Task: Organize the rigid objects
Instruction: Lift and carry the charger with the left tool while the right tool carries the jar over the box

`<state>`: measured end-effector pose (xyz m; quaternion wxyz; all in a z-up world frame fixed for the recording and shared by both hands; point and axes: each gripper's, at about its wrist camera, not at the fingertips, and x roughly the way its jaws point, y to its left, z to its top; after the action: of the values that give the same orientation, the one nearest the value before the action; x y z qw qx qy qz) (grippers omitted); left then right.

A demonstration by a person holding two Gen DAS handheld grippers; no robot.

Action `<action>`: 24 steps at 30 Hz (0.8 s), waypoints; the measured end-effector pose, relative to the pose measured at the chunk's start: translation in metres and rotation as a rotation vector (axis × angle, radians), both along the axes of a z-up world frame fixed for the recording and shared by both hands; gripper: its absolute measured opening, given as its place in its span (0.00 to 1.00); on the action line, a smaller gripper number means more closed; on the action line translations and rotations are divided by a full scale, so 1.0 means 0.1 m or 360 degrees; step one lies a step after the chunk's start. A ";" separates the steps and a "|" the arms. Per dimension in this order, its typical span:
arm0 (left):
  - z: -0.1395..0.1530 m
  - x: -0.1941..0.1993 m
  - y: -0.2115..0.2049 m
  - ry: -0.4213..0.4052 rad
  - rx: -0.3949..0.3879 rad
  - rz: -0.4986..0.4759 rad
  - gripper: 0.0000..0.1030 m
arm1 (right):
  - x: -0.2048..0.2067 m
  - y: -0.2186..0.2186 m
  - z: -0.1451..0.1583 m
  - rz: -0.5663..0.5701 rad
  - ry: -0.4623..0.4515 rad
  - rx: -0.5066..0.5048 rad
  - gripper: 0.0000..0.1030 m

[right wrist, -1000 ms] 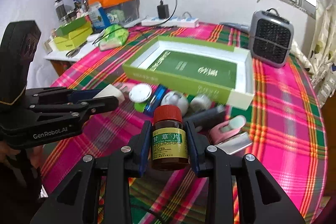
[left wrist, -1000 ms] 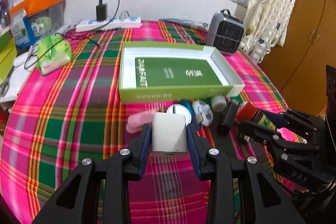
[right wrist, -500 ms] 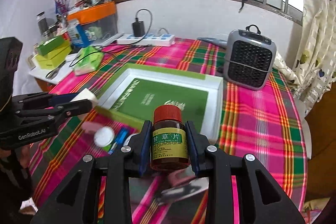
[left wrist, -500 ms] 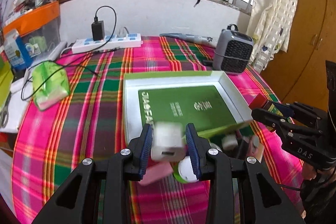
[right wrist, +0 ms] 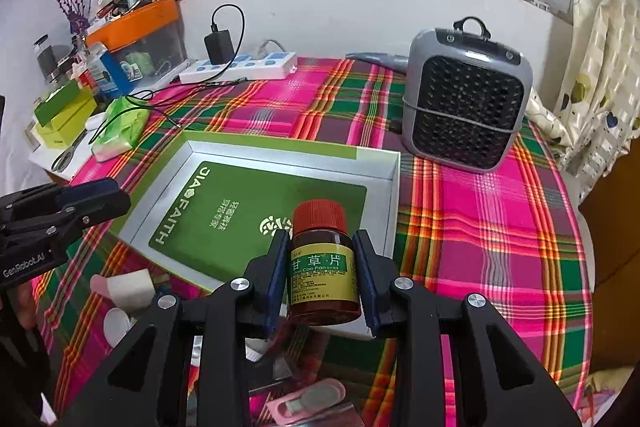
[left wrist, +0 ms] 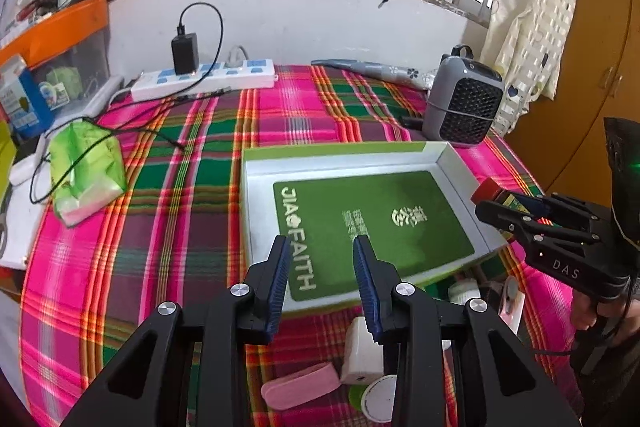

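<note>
Right gripper (right wrist: 322, 279) pinching brown glass medicine bottle with red cap (right wrist: 323, 263) upright, above near edge of shallow green-and-white cardboard box (right wrist: 394, 187), likely for dropping in. Left gripper (left wrist: 321, 285) spread, empty; white plastic charger cube (left wrist: 360, 357) on desk in front of box.

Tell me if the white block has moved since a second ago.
Yes: out of the left gripper, the block dropped onto the cloth, short of the box.
</note>
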<state>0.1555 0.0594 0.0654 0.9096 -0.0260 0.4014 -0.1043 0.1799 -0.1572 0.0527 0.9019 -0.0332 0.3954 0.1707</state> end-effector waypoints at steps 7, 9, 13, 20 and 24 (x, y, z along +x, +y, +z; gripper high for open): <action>-0.06 -0.19 0.11 0.0053 -0.0073 0.0010 0.31 | -0.15 0.02 0.01 0.0033 -0.0034 0.0028 0.33; -0.09 -0.24 0.09 0.0089 -0.0102 -0.0027 0.31 | -0.19 0.03 0.02 0.0041 -0.0039 0.0037 0.33; -0.16 -0.31 -0.05 0.0119 -0.0068 -0.0096 0.32 | -0.27 0.04 0.03 0.0057 -0.0051 0.0057 0.33; -0.27 -0.33 -0.21 0.0173 0.0074 -0.0101 0.32 | -0.36 0.08 0.03 0.0076 -0.0051 0.0065 0.33; -0.34 -0.33 -0.26 0.0211 0.0135 -0.0115 0.32 | -0.37 0.07 0.03 0.0080 -0.0054 0.0073 0.33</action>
<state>0.1225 0.0331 0.0311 0.8770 0.0201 0.4654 -0.1179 0.1430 -0.1497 0.0559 0.9044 -0.0254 0.3751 0.2017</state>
